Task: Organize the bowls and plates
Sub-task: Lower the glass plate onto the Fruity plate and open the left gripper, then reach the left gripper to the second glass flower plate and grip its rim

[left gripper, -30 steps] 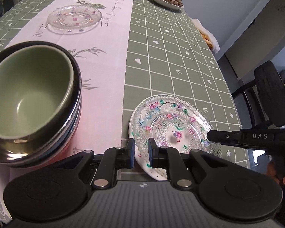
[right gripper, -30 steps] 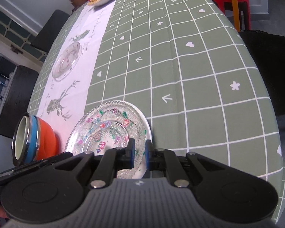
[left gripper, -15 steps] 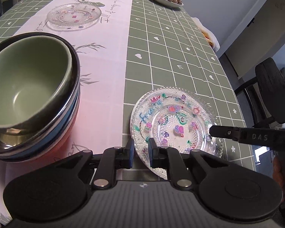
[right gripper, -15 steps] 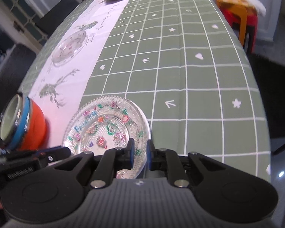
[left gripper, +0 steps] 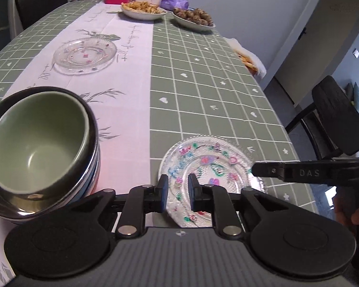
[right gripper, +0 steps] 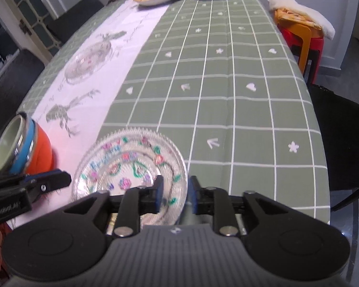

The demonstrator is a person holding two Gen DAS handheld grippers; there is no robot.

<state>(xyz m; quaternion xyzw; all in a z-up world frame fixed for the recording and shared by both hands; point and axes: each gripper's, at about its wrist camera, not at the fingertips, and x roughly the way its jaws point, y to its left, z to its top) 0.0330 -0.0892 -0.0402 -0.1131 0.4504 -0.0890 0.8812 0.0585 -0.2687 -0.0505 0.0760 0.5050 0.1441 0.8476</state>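
A clear glass plate with painted flowers (left gripper: 210, 167) (right gripper: 129, 165) lies near the table's front edge. My left gripper (left gripper: 177, 186) straddles its left rim, jaws slightly apart. My right gripper (right gripper: 174, 191) straddles its right rim, jaws parted with the rim between them. A stack of bowls (left gripper: 40, 141) (right gripper: 19, 148), green on top, then steel, blue and orange, stands to the left of the plate. A second glass plate (left gripper: 83, 55) (right gripper: 88, 62) lies farther along the white runner.
Two dishes of food (left gripper: 143, 10) (left gripper: 193, 19) and jars stand at the far end. Black chairs (left gripper: 339, 117) (right gripper: 342, 138) flank the table. An orange and red stool (right gripper: 299, 33) stands at the right.
Both cameras have tilted up and now show more of the table's far end. The jaws of both grippers have opened wider around the near plate's rim. The plate lies flat.
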